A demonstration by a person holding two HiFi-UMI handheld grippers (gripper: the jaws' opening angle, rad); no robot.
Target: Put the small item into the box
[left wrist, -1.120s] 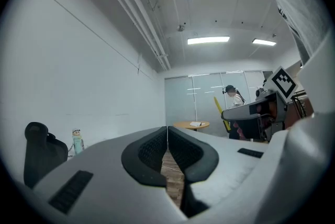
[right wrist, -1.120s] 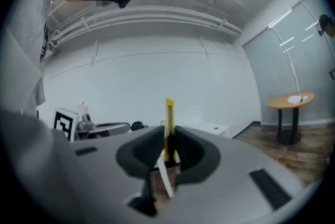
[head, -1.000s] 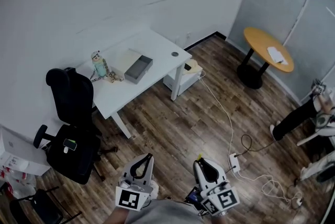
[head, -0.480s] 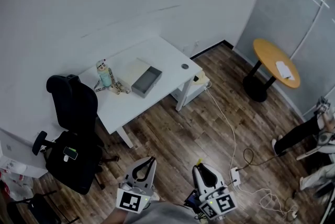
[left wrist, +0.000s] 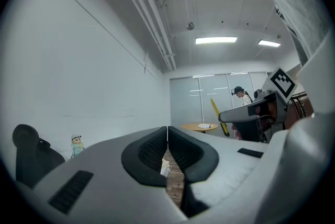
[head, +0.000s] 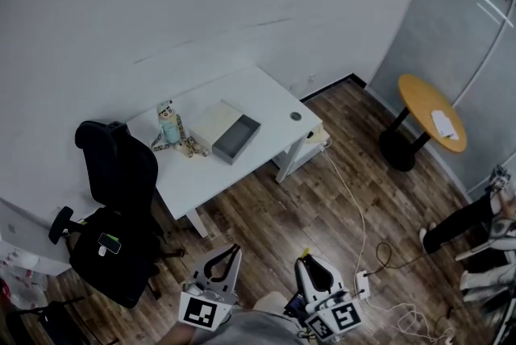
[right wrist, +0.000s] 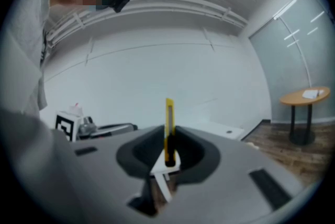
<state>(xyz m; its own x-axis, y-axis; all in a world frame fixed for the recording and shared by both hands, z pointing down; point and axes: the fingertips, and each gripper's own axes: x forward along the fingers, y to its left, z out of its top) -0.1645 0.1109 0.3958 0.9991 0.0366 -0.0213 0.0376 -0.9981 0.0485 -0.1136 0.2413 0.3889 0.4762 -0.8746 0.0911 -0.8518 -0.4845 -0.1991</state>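
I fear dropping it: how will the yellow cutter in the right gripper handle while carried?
The yellow cutter looks stiff and slim, so probably light. Pinched low by the right gripper, it sticks well past the jaws, so its free end might pivot if bumped. Its smooth casing may slip.

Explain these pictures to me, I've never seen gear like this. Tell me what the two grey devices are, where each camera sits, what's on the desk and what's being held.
There is no robot: a person holds a two-jaw gripper in each hand. The head view looks down from the person's head at the left gripper and right gripper. The other two views ride on the grippers, looking along their jaws. Across the room, a white desk carries a grey box and a small figurine. The left gripper is shut and empty; the right clamps a slim yellow utility knife.
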